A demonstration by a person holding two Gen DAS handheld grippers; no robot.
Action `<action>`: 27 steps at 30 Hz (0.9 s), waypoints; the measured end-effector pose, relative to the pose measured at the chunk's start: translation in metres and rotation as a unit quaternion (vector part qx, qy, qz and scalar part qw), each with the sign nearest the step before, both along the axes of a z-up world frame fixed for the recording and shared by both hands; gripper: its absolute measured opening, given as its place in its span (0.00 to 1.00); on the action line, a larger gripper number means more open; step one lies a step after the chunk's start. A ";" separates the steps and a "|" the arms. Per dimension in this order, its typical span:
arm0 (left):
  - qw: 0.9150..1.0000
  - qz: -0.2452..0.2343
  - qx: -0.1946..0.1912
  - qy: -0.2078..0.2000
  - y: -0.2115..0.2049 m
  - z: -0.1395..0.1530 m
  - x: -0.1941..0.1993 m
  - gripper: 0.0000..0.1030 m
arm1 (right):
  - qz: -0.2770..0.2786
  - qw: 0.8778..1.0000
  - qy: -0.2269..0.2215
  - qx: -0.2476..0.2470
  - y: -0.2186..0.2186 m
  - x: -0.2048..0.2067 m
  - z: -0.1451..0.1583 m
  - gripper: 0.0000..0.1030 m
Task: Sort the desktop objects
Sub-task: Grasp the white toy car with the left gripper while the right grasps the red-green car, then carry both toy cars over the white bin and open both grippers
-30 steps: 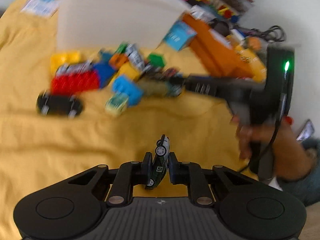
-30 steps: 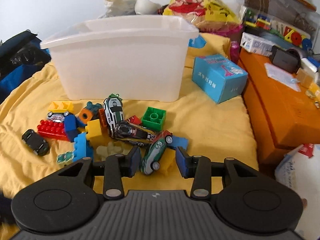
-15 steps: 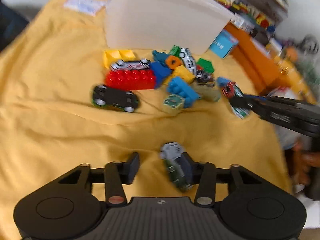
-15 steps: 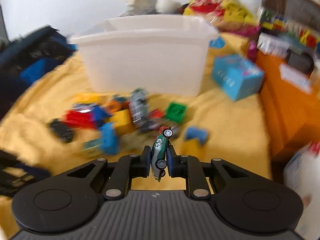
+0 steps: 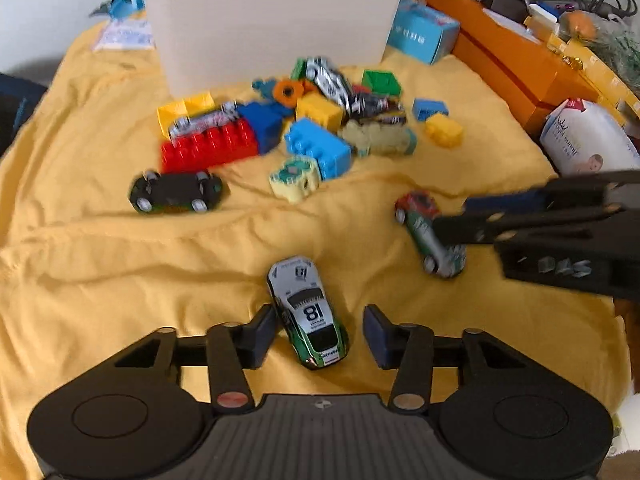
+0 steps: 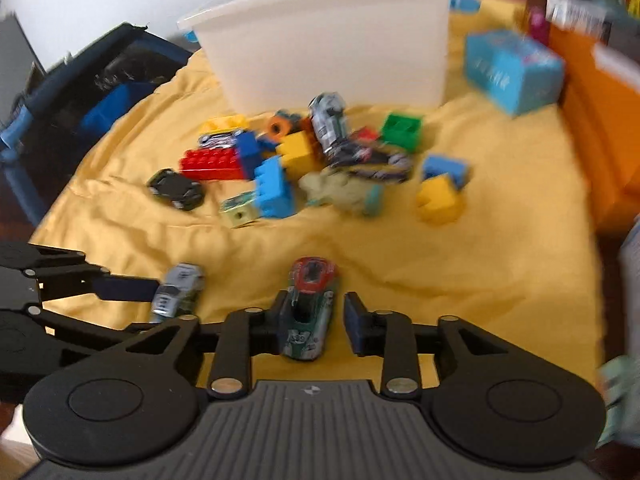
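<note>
Nearest, the left gripper (image 5: pixel 320 334) stands open, its jaws just narrowed a little, around the white car (image 5: pixel 306 312) lying free on the yellow cloth (image 5: pixel 100 280). Beside it the right gripper (image 6: pixel 310 322), just opened, straddles the green car (image 6: pixel 310 312), likewise released. Both cars look set down apart from the farther pile (image 5: pixel 304 120) before the bin (image 5: pixel 272 20); next, each gripper probably needs to lift clear and fetch another car.

Yellow cloth (image 5: pixel 100 264): soft, matt, wrinkled. White-green toy car (image 5: pixel 306 312): glossy painted shell. Building blocks (image 5: pixel 208 150) behind car: smooth plastic, slight sheen. Storage bin (image 5: pixel 272 16) beyond blocks: translucent white plastic. Blue box (image 5: pixel 422 32) beside bin: cardboard.
</note>
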State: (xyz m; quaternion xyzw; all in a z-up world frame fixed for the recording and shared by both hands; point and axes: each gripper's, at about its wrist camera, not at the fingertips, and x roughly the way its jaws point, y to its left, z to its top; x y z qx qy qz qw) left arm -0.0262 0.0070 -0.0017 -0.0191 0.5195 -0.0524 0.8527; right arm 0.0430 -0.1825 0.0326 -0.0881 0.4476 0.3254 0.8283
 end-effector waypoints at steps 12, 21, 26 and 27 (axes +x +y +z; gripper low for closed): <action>0.999 -0.025 0.005 -0.025 0.017 0.003 -0.016 0.33 | 0.040 0.998 -0.020 -0.041 0.021 -0.009 -0.011 0.42; 0.999 -0.034 0.008 -0.042 0.020 0.004 -0.014 0.32 | 0.060 0.995 -0.033 -0.069 0.029 -0.016 -0.016 0.34; 0.995 -0.022 -0.010 -0.096 0.028 0.043 -0.008 0.32 | 0.047 0.996 -0.057 -0.051 0.021 -0.012 0.010 0.32; 0.994 -0.021 -0.011 -0.111 0.030 0.054 -0.005 0.32 | 0.045 0.995 -0.070 -0.049 0.020 -0.010 0.017 0.32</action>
